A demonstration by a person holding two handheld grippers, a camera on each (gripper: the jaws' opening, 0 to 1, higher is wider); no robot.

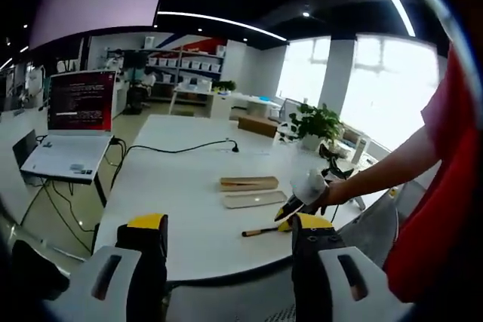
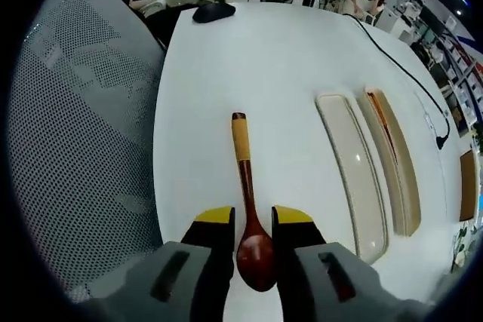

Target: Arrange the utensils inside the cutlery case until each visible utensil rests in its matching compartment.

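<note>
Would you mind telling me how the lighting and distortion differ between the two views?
Left gripper view: the windows are blown out white, ceiling light strips glare, and the fisheye bends the table edge. Right gripper view: even light, a soft sheen on the pale lid, and the spoon sharp between the right gripper fingers.

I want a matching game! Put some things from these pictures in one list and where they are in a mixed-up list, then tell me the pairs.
Things:
1. dark wooden spoon with a yellow-wrapped handle
2. open white laptop
3. cream-coloured oblong case lid
4. leafy green potted plant

Places:
A. on a stand beside the white table's end
B. flat on the table next to the wooden cutlery case
C. bowl between the jaws of the right claw
D. by the bright windows

Pairs: 1-C, 2-A, 3-B, 4-D
</note>
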